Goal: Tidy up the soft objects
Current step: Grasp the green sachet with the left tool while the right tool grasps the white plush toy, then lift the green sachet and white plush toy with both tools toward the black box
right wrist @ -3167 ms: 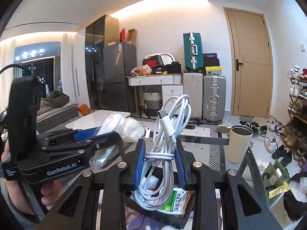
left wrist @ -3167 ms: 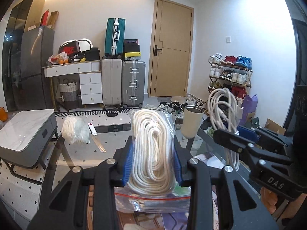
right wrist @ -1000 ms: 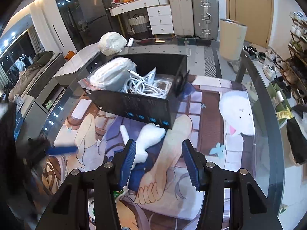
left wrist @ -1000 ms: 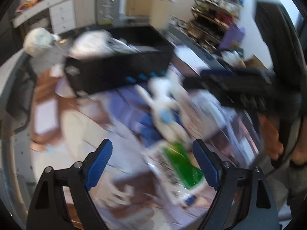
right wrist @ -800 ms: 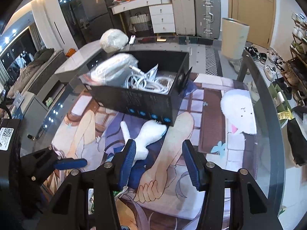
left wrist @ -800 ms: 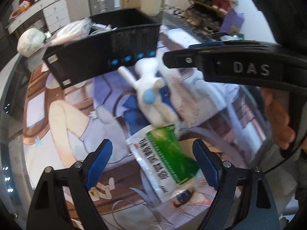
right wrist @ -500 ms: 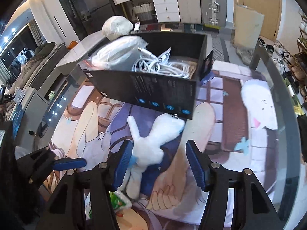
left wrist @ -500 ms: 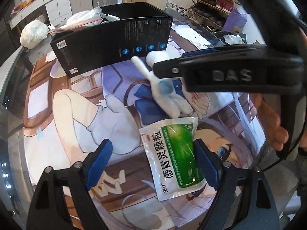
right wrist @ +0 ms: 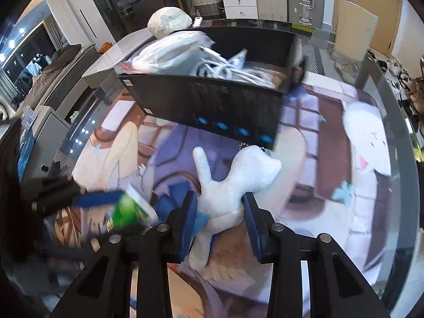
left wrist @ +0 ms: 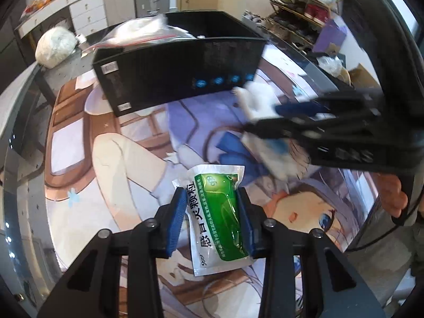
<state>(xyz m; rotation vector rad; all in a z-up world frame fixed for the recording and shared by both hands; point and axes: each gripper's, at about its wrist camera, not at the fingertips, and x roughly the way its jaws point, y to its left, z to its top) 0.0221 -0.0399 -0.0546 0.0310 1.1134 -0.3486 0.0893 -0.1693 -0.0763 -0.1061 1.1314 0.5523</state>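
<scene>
A green and white sachet (left wrist: 214, 212) lies on the printed mat, and my left gripper (left wrist: 210, 208) is closing on it, its blue pads pressing both long edges. A white plush toy (right wrist: 230, 185) lies just in front of the black box (right wrist: 212, 100). My right gripper (right wrist: 220, 212) is closing on its body, the pads squeezing its sides. In the left wrist view the right gripper (left wrist: 288, 122) is blurred over the plush toy (left wrist: 254, 100). In the right wrist view the left gripper (right wrist: 106, 204) shows at the left with the sachet (right wrist: 127, 209).
The black box (left wrist: 180, 61) holds a bagged rope (right wrist: 169, 50) and a white cable (right wrist: 233, 73). A wrapped white bundle (right wrist: 169, 21) sits behind it. The mat (right wrist: 331, 132) covers a glass table whose edge (right wrist: 405, 137) curves at the right. A hand (left wrist: 392, 198) holds the right gripper.
Both grippers dropped from the room view to the mat. The left jaws went from wide apart to tight on the sachet. The right jaws narrowed onto the plush toy.
</scene>
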